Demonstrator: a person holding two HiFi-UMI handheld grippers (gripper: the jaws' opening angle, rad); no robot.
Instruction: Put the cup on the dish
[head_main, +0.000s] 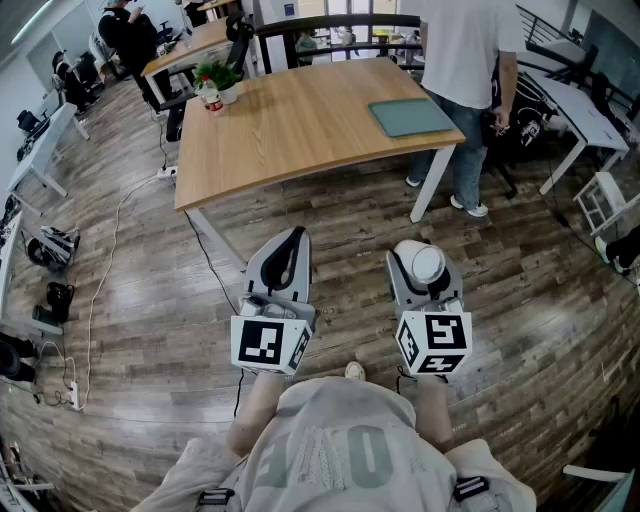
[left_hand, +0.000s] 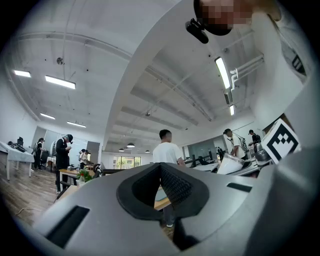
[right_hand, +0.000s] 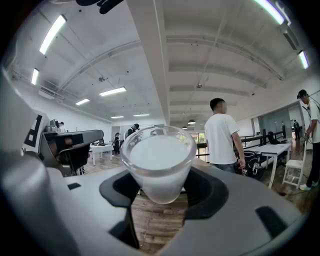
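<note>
A frosted white cup (head_main: 427, 264) sits between the jaws of my right gripper (head_main: 420, 262), which is shut on it and held over the wood floor in front of the person's body. In the right gripper view the cup (right_hand: 159, 162) stands upright between the dark jaw pads of the gripper (right_hand: 160, 186). My left gripper (head_main: 284, 262) hangs beside it, shut and empty; its pads (left_hand: 172, 186) meet in the left gripper view. A flat grey-green rectangular dish or tray (head_main: 412, 117) lies on the near right corner of a wooden table (head_main: 290, 130) ahead.
A potted plant (head_main: 218, 78) stands at the table's far left corner. A person in a white shirt (head_main: 465, 60) stands by the table's right side. White desks (head_main: 585, 115) stand to the right, and cables and gear (head_main: 50, 300) lie on the floor at left.
</note>
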